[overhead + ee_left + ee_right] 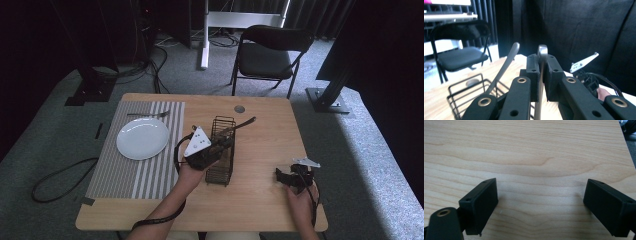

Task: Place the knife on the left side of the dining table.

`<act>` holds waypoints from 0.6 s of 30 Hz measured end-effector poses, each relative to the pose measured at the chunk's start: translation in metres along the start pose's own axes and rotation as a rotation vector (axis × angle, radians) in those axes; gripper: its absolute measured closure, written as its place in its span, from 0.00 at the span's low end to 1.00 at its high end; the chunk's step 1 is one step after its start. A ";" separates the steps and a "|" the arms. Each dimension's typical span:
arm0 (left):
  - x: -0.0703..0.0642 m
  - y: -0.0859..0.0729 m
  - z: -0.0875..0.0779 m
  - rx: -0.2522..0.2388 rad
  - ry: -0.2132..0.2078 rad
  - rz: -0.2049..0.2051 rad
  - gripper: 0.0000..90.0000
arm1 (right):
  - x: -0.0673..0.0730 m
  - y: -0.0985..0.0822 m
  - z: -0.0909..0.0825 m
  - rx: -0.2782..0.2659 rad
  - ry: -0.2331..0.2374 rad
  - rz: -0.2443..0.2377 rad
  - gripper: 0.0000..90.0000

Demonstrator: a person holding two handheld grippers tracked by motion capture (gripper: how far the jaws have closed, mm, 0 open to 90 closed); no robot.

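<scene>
The fingers (554, 72) of the left gripper (541, 75) are clenched on a metal utensil handle (542, 53), whose rounded end rises just above the pads at the centre of the left gripper view. A second metal handle (507, 62) leans up to the left of it, coming out of the black wire basket (461, 92) at the lower left of that view. In the high view the left gripper (212, 149) sits at the middle of the frame, right over the basket (220, 172), with a dark utensil (242, 123) sticking out of the basket toward the upper right.

The right gripper (540, 205) has its fingers (480, 202) spread wide apart, holding nothing, with bare wooden table (529, 152) between them. In the high view it (292, 175) rests near the lower right of the table (265, 135), well apart from the basket.

To the left of centre in the high view a striped placemat (125, 172) carries a white plate (142, 138), and a fork (147, 114) lies just above the plate (whether it touches the rim is unclear). A black folding chair (270, 55) stands beyond the table at the top of the frame.
</scene>
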State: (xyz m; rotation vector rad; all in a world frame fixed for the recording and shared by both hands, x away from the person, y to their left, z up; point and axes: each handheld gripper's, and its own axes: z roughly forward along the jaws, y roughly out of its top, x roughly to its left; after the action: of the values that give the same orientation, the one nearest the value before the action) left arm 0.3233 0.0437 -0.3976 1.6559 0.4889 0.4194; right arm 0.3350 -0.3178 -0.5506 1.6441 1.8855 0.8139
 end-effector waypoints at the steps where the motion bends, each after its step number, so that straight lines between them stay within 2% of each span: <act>1: 0.000 -0.002 0.000 -0.015 -0.005 0.006 0.93 | 0.000 0.000 0.000 0.000 0.000 0.000 0.13; 4: 0.002 -0.004 0.001 -0.029 -0.013 0.001 0.93 | 0.000 0.000 0.000 0.000 0.000 0.001 0.13; 9: 0.004 0.001 0.000 0.007 -0.019 0.000 0.93 | 0.000 0.000 0.000 0.000 0.000 0.000 0.13; 10: 0.004 0.005 -0.002 0.016 -0.020 0.004 0.93 | 0.000 0.000 0.000 0.000 0.000 0.000 0.13; 13: 0.001 0.011 -0.008 0.002 -0.011 0.028 0.93 | 0.000 0.000 0.000 0.000 0.000 0.000 0.13; 14: 0.001 0.015 -0.011 0.001 -0.024 0.032 0.93 | 0.000 0.000 0.000 0.000 0.000 0.001 0.13; 18: -0.002 0.032 -0.019 -0.001 -0.033 0.056 0.93 | 0.000 0.000 0.000 -0.001 0.000 0.000 0.13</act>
State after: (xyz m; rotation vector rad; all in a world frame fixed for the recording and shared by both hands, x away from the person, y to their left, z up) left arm 0.3142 0.0546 -0.3633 1.6756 0.4180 0.4332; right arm 0.3351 -0.3177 -0.5506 1.6436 1.8849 0.8148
